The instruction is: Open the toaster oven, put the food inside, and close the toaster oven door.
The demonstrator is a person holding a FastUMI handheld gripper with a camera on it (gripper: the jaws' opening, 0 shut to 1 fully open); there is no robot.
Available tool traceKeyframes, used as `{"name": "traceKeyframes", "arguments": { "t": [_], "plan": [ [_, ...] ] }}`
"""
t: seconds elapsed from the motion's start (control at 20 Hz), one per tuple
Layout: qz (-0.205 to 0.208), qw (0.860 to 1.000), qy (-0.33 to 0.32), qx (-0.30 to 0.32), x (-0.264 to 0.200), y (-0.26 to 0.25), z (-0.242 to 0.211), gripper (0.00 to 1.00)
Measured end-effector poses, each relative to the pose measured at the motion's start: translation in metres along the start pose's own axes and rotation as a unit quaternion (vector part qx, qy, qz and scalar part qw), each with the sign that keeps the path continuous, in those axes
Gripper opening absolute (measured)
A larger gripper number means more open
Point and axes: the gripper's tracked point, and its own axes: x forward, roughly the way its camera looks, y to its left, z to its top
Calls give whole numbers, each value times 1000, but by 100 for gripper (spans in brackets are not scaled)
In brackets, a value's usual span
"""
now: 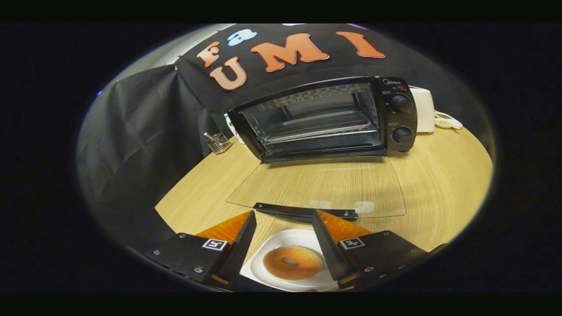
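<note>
1. Toaster oven sits at the back of the desk, its glass door folded flat down toward the gripper, rack inside bare.
2. Jaws spread wide, holding nothing.
3. Donut lies on a white plate between the fingers, just short of the door handle.
4. Step in hand, by my read: pick up the donut.
5. Do it well: descend straight, centre the ring between the jaws, pinch across its sides lightly so it doesn't squash.
6. Lift clear of the handle before going forward; aim for the rack middle.
</note>
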Motion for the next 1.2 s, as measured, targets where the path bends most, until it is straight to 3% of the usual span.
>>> {"name": "traceKeyframes", "arguments": {
  "t": [0.2,0.4,0.7,1.2],
  "plan": [
    [6,1000,-5,-7,-4,1,2,78],
    [-18,998,-36,-42,-15,1,9,81],
    [-8,997,-19,-72,-57,5,-32,94],
    [-39,994,27,-95,-54,-5,-85,97]
  ]
}}
